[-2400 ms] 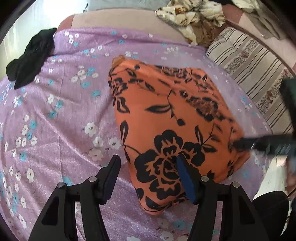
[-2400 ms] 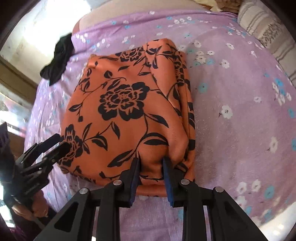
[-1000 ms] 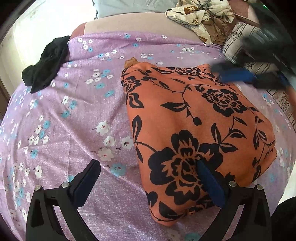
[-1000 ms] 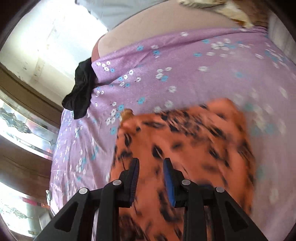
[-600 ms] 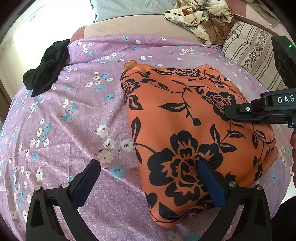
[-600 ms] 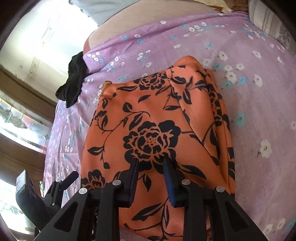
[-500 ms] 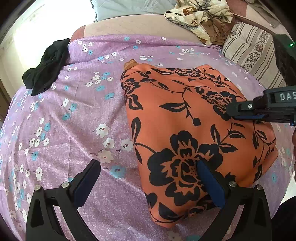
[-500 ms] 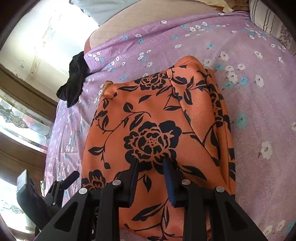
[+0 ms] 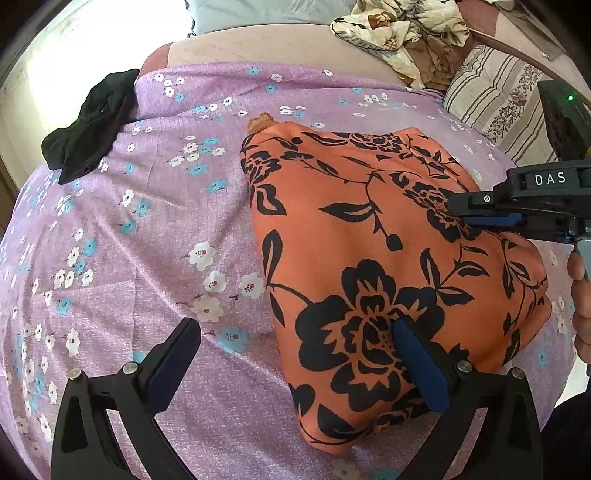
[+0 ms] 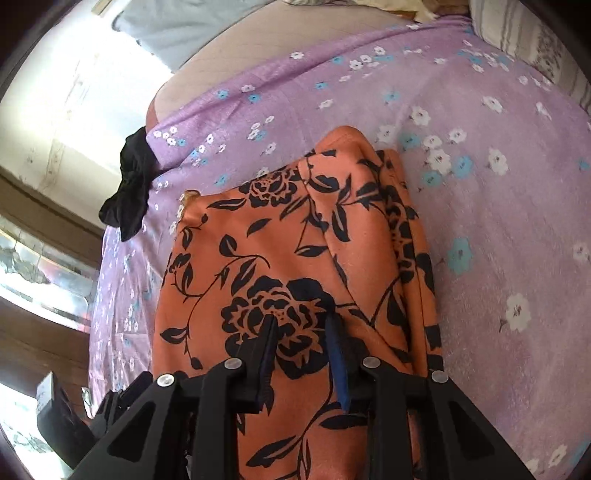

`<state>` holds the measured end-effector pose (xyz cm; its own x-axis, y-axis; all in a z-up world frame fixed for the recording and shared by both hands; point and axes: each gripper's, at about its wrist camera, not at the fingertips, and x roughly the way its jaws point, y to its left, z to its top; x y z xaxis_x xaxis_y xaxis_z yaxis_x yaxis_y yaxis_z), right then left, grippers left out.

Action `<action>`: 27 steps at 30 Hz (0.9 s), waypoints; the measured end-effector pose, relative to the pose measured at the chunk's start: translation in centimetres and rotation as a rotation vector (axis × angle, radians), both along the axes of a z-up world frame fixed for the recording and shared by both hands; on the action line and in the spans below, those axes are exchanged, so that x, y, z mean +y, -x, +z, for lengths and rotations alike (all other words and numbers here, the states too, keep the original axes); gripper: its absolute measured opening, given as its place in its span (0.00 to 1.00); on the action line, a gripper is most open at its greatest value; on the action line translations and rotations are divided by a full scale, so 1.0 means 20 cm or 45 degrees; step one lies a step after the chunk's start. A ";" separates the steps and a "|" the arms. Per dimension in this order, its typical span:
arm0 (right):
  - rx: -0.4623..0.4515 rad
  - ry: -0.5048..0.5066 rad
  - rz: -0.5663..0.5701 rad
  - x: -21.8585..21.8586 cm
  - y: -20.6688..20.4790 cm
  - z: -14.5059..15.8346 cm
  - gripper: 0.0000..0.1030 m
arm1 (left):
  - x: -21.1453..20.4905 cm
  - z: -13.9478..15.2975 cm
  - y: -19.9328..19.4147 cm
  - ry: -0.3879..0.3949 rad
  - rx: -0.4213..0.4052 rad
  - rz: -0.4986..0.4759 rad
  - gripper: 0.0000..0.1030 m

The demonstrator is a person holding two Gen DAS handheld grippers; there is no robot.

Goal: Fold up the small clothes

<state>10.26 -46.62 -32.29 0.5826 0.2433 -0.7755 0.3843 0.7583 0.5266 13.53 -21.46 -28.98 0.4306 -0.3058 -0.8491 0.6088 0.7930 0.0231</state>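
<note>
An orange garment with black flowers (image 9: 351, 221) lies folded into a rough rectangle on the purple flowered bedsheet (image 9: 147, 240). My left gripper (image 9: 295, 328) is open wide at the garment's near left corner, one finger above the cloth and the other over the sheet. My right gripper (image 10: 301, 319) points down at the middle of the garment (image 10: 277, 240). Its jaws stand a narrow gap apart with no fold pinched between them. In the left wrist view the right gripper (image 9: 458, 214) reaches in from the right, its tips at the cloth's surface.
A black cloth (image 9: 88, 122) lies bunched at the sheet's far left edge. A striped pillow (image 9: 498, 99) and a crumpled patterned fabric (image 9: 399, 29) sit at the far right. A person's hand (image 9: 580, 288) holds the right gripper's handle. Bare sheet lies left of the garment.
The left gripper's jaws have widened since the earliest frame and then held still. The right gripper left the garment's near edge, swung over it and came down onto its middle.
</note>
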 end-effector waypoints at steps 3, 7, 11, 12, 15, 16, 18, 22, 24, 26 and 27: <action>-0.009 -0.012 -0.002 0.00 0.01 -0.01 0.30 | 0.00 0.00 0.00 0.001 0.001 0.000 1.00; -0.023 -0.023 0.007 -0.01 0.02 -0.01 0.30 | 0.00 0.00 0.00 0.005 0.004 0.001 1.00; -0.033 -0.028 0.011 -0.01 0.02 -0.02 0.30 | 0.01 0.00 0.00 0.015 0.019 0.008 1.00; -0.034 -0.028 0.014 -0.01 0.02 -0.02 0.30 | 0.00 0.00 -0.01 0.017 0.022 0.011 1.00; -0.034 -0.024 0.017 -0.01 0.02 -0.01 0.30 | 0.01 0.00 -0.02 0.027 0.056 0.020 1.00; -0.033 -0.021 0.019 -0.01 0.03 -0.01 0.30 | 0.00 0.01 -0.03 0.028 0.060 0.017 1.00; -0.031 -0.008 0.025 0.00 0.02 0.00 0.30 | -0.01 0.02 -0.03 0.023 0.050 0.005 1.00; -0.025 0.003 0.031 0.01 0.02 0.00 0.30 | -0.02 0.09 -0.02 0.036 -0.040 -0.016 1.00; -0.022 0.002 0.028 0.01 0.02 0.00 0.30 | -0.01 0.13 -0.02 0.056 -0.088 -0.011 1.00; -0.020 0.004 0.025 0.01 0.02 0.00 0.30 | -0.01 0.15 -0.05 0.056 -0.110 -0.001 1.00; -0.020 0.006 0.026 0.01 0.01 0.00 0.30 | 0.00 0.16 -0.06 0.054 -0.113 0.009 1.00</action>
<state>9.99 -46.41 -32.29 0.5895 0.2519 -0.7675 0.3602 0.7684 0.5289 14.71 -21.48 -25.86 0.5058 -0.3370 -0.7941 0.6000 0.7988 0.0432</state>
